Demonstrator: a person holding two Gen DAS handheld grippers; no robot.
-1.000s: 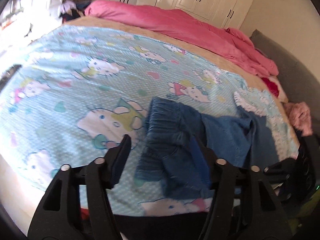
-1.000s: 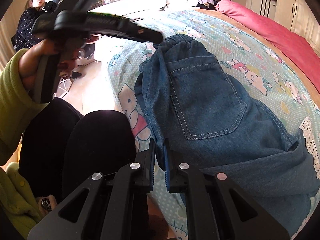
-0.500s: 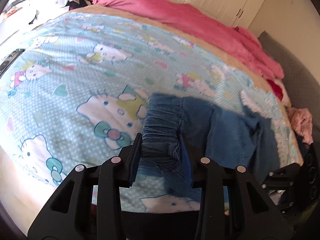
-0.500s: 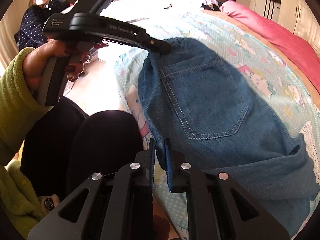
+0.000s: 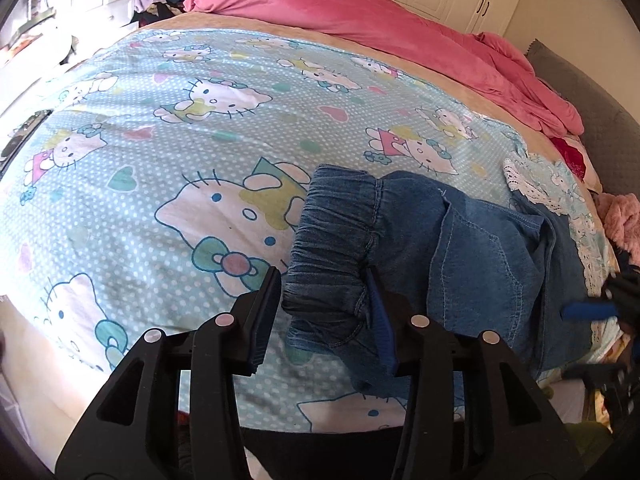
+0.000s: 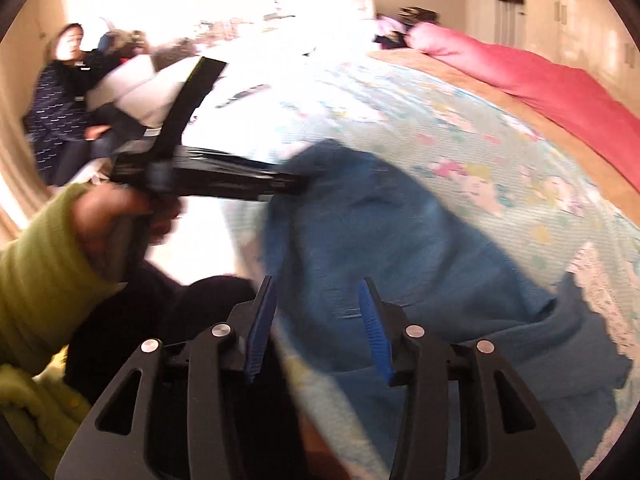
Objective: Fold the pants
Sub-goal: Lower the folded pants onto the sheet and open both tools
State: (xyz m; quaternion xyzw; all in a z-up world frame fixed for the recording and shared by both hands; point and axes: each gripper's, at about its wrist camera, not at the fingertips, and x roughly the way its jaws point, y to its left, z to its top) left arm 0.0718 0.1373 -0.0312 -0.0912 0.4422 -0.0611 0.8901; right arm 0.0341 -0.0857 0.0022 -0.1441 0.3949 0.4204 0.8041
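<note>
Left tool (image 5: 322,292): nearest, fingers apart around the bunched waistband of the pants (image 5: 420,248), touching cloth but looser than half a second earlier, so grip cannot be told. Right tool (image 6: 316,314): fingers spread, having let go the near edge it pinched a second before; view blurred. Pants lay on the near right part of the bed (image 5: 160,152), pink quilt (image 5: 380,28) beyond; release judged to precede a regrasp for folding.

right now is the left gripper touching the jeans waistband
Touching. In the left wrist view the bunched elastic waistband of the jeans fills the gap of the left gripper, pressing against both fingers.
</note>
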